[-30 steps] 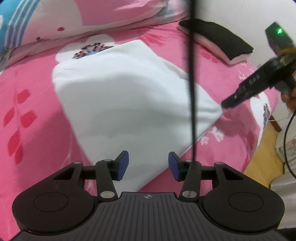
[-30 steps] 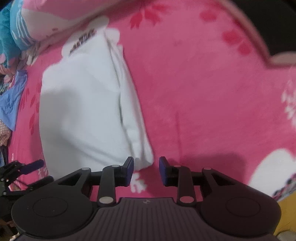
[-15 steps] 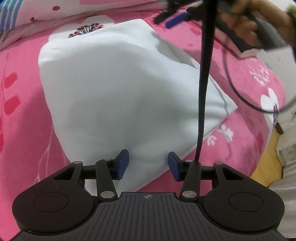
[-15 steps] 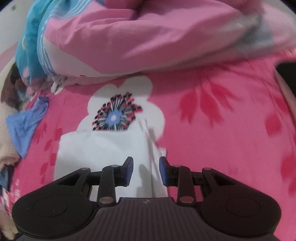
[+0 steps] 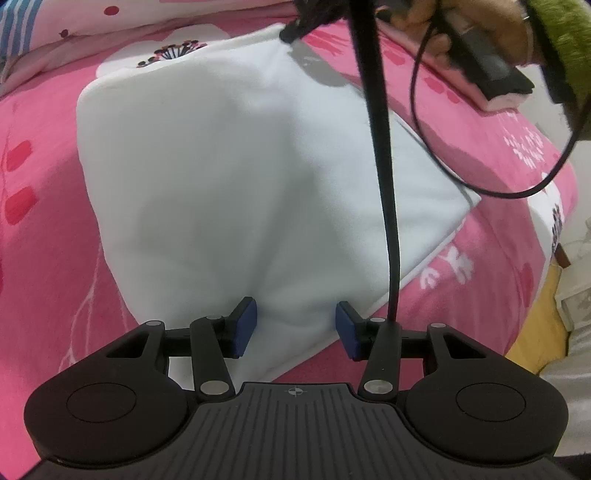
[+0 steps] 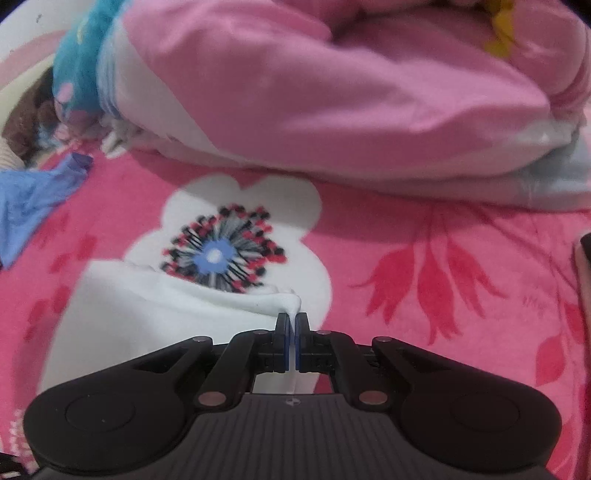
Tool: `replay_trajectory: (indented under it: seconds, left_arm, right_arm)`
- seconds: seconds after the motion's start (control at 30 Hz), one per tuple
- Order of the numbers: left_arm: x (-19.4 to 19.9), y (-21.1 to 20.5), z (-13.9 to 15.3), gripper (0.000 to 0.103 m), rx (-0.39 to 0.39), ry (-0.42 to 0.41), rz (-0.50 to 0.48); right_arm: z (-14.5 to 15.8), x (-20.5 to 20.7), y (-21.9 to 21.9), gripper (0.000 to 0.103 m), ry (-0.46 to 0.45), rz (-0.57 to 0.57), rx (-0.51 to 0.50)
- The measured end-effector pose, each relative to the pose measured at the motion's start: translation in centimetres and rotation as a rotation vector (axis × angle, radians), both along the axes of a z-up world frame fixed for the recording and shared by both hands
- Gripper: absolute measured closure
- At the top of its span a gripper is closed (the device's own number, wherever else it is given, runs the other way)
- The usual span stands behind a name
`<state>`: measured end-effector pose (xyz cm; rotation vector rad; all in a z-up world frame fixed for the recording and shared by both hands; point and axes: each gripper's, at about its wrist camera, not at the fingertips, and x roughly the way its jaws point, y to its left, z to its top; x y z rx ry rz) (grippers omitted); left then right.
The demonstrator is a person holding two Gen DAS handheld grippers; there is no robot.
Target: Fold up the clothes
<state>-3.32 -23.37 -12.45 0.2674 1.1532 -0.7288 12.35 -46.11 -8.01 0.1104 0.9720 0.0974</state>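
A white folded garment (image 5: 240,177) lies flat on the pink flowered bedspread (image 5: 40,122). My left gripper (image 5: 295,325) hangs open over its near corner, with the cloth under and between the blue pads (image 5: 245,321), which do not press on it. At the garment's far corner, my right gripper (image 5: 291,33) reaches in from above. In the right wrist view the right gripper (image 6: 292,325) is shut on that corner of the white garment (image 6: 147,314), and a small peak of cloth sticks up between the pads.
A bunched pink and white quilt (image 6: 332,92) lies along the far side. A blue cloth (image 6: 33,199) is at the left. A folded black and pink item (image 5: 495,88) rests at the bed's right. A black cable (image 5: 384,184) crosses the left view. A hand (image 5: 480,22) with a green sleeve (image 5: 561,37) holds the right gripper.
My right gripper swung from the garment's right corner to its far corner and shut on it. My left gripper sank a little closer to the near corner and stayed open.
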Motion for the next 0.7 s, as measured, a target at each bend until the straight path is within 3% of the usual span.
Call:
replay_trajectory:
  seconds: [0.07,0.17,0.23,0.3,0.43,0.53,0.63,0.7]
  left_arm:
    - [0.0,0.0,0.0,0.056,-0.001,-0.003,-0.003]
    - [0.0,0.0,0.1,0.056,-0.005,-0.004,0.003]
    - [0.0,0.1,0.2,0.056,-0.011,-0.005,0.012]
    - [-0.1,0.3,0.5,0.056,-0.024,-0.006,0.031]
    - [-0.5,0.5,0.7,0.056,-0.041,-0.009,0.065]
    - [-0.8,0.6,0.6,0.056,-0.044,-0.017,0.081]
    - [-1.0,0.7,0.5,0.056,-0.051,-0.024,0.104]
    - [-1.1,0.7,0.5,0.056,-0.058,-0.027,0.123]
  right_arm:
    - [-1.3,0.3,-0.3,0.102,0.026,-0.025,-0.012]
    - [-1.0,0.6,-1.8,0.1,0.057,-0.167,-0.098]
    - [0.7,0.1,-3.6,0.099,0.042,-0.241,-0.042]
    - [3.2,-0.4,-3.0,0.099,-0.019,-0.162,-0.009]
    - [5.2,-0.2,4.4,0.099,-0.029,0.303,0.088]
    - [2.8,1.2,10.4,0.1,0.041,0.581,0.141]
    - [-0.5,4.5,12.1,0.101,0.074,0.54,0.014]
    - [-1.0,7.1,10.1,0.101,0.074,0.369,0.025]
